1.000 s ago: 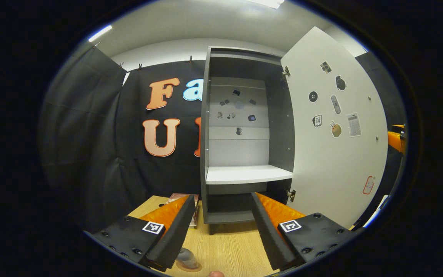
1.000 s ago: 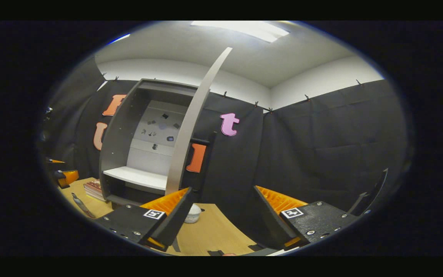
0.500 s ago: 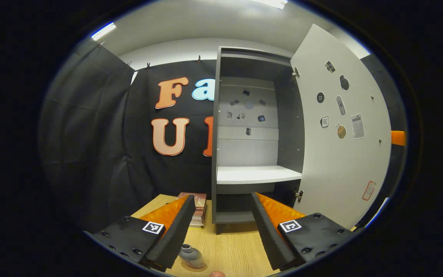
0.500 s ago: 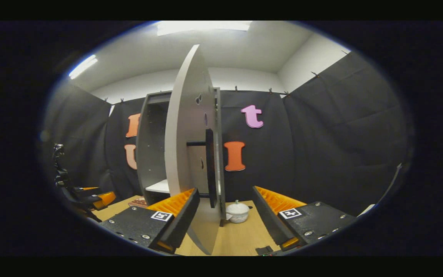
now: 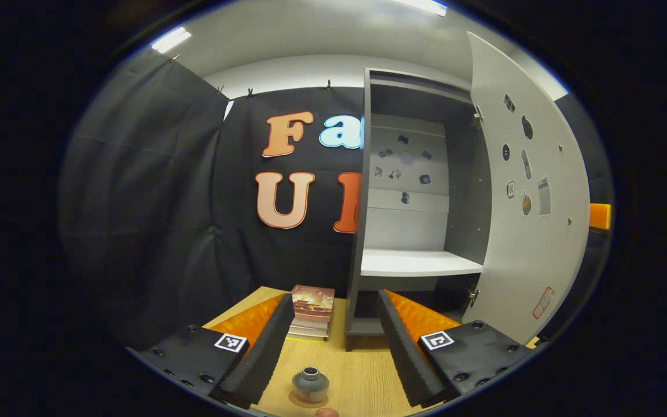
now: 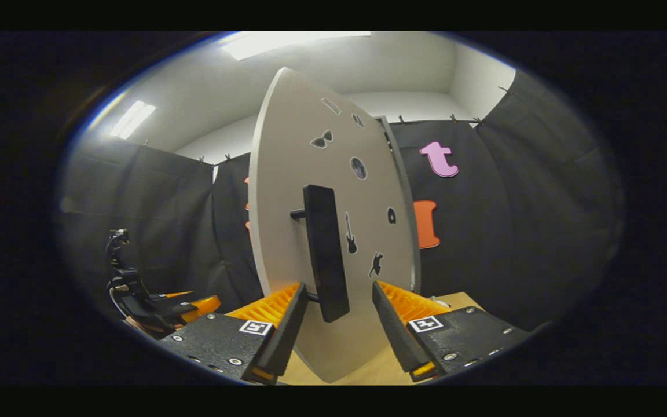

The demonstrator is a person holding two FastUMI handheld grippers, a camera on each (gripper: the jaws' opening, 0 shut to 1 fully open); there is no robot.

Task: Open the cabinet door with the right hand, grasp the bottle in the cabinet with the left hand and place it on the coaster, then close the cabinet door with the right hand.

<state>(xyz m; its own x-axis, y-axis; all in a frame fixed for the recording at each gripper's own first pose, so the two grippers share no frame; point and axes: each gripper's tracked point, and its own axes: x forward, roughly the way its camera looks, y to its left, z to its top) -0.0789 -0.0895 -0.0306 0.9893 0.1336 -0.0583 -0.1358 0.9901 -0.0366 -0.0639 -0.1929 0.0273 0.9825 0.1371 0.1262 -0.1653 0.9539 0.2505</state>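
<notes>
Item: closing step; bottle (image 5: 310, 384) on coaster (image 5: 293, 399).
My right gripper (image 6: 336, 321), jaws wide and empty, straddles handle (image 6: 326, 260) at twelve o'clock; next, push cabinet door (image 6: 333, 191) shut. Left gripper (image 5: 333, 353) open, empty.

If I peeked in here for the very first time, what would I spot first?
Probably the tall cabinet with its big white door swung open and dotted with little stickers. In the right gripper view, the door's dark handle stands between the right gripper's spread fingers. Down on the wooden table a small bottle sits on a coaster, with the left gripper open above it.
</notes>
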